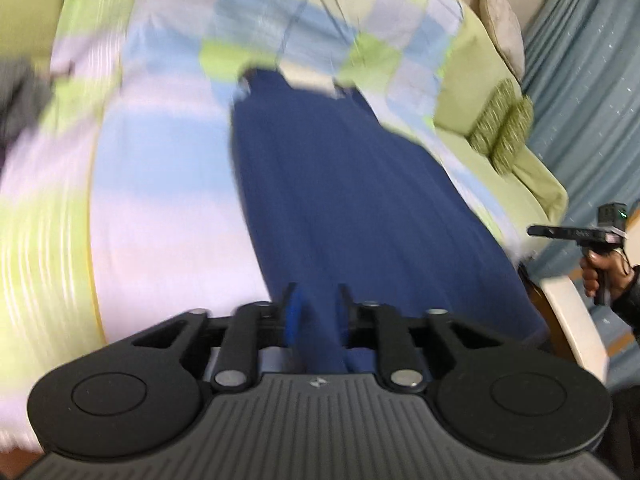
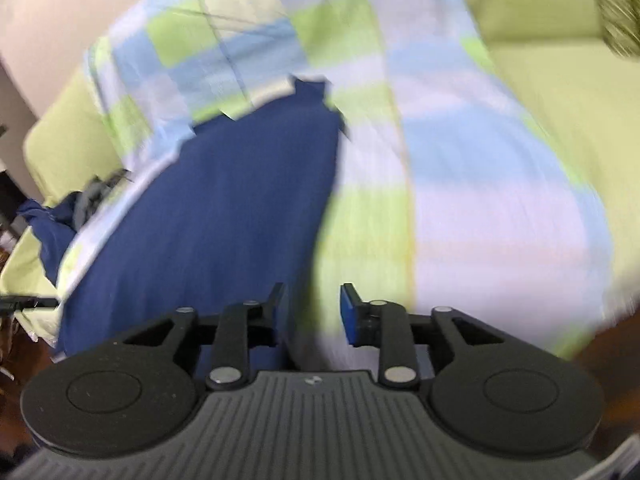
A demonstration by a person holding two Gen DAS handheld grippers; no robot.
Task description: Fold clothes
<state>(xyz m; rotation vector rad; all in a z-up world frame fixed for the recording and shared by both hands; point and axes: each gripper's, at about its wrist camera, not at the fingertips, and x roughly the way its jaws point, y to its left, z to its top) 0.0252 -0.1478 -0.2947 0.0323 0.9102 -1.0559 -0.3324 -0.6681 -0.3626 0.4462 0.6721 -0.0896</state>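
A dark blue garment (image 1: 344,184) lies stretched out lengthwise on a checked green, blue and white bedsheet (image 1: 160,128). My left gripper (image 1: 316,308) is shut on the near edge of the blue garment, with cloth bunched between its fingers. In the right wrist view the same garment (image 2: 224,200) lies to the left. My right gripper (image 2: 312,308) is open and empty over the sheet (image 2: 460,184), just right of the garment's edge. The right gripper also shows in the left wrist view (image 1: 576,236), held off the bed's right side.
Green pillows (image 1: 500,128) and a grey cushion (image 1: 504,24) lie at the bed's far right, next to a blue curtain (image 1: 592,100). More dark clothing (image 2: 52,220) is heaped at the bed's left edge. Both views are motion-blurred.
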